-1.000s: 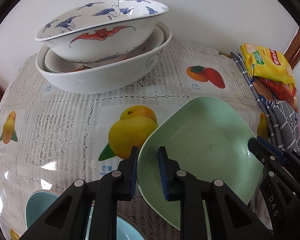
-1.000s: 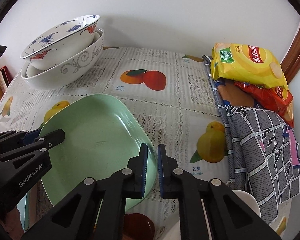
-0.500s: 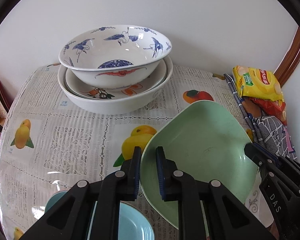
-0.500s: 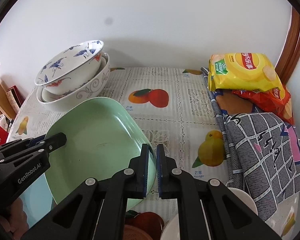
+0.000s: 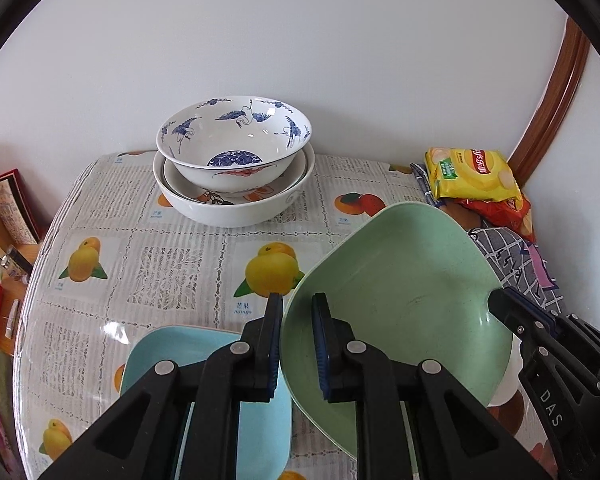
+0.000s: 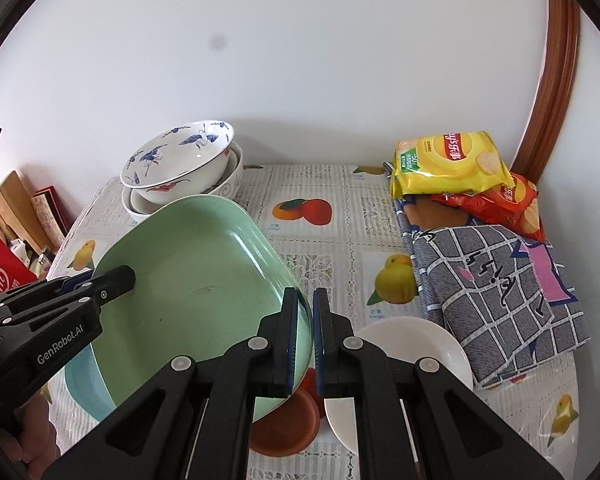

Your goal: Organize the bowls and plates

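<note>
The green plate (image 5: 404, 296) is held clear of the bench (image 5: 172, 264), tilted, by both grippers at once. The left gripper (image 5: 298, 344) is clenched on the plate's left rim, and the right gripper (image 6: 306, 338) is clenched on its right rim, one of the fingers (image 6: 290, 332) on either side of the edge. Under the lifted plate a light blue plate (image 5: 204, 364) is seen lying on the fruit-patterned cloth, with a white plate (image 6: 412, 344) and a brown dish (image 6: 284, 420) beside it. At the far end, near the wall, a crane-painted bowl (image 5: 236, 140) is nested in a stack of white bowls (image 5: 236, 204). Snack bags (image 6: 448, 168) and a checked cloth (image 6: 496, 284) are piled along the right edge.
</note>
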